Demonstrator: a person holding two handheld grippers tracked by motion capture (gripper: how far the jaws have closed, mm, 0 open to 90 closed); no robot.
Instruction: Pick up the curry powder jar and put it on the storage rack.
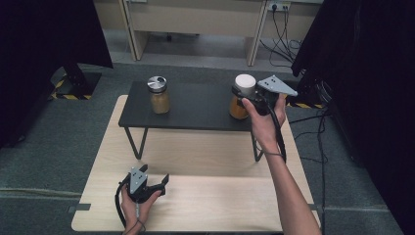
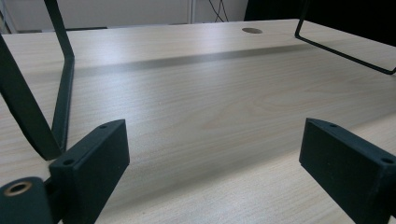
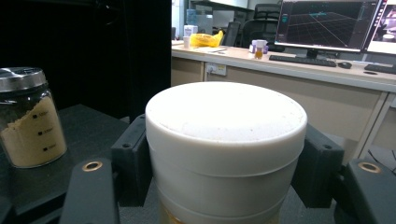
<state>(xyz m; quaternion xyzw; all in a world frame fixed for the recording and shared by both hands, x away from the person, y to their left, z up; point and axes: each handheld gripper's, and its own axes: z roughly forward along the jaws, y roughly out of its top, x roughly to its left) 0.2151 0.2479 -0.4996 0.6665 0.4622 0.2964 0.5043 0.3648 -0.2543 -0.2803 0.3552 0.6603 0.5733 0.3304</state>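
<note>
the right gripper (image 1: 243,100) is clamped on the white lid (image 3: 226,122) of a jar with an orange-yellow filling (image 1: 238,108), one black jaw pressed against each side of the lid in the right gripper view. this jar stands at the right end of a low black shelf (image 1: 195,110) with thin metal legs, which sits on the far half of a pale wooden table (image 1: 205,196). the right hand (image 1: 264,122) reaches forward over the shelf to hold the gripper, its cable trailing back along the forearm. at the left end of the shelf, well apart from the held jar, stands a second glass jar (image 1: 158,95) with a shiny metal lid and a tan powder inside; in the right gripper view small dark printed marks run down its glass at three levels, too small to read. the white lid bears no writing. the left gripper (image 1: 155,182) rests low over the near part of the table, held in the left hand (image 1: 137,205), its jaws spread apart with only bare wood between them in the left gripper view. that view also shows the shelf's black legs (image 2: 63,79) and a round hole (image 2: 252,31) in the tabletop farther off. behind the table, desks carry monitors (image 3: 322,23) with a dark grid graphic whose text cannot be made out.
</note>
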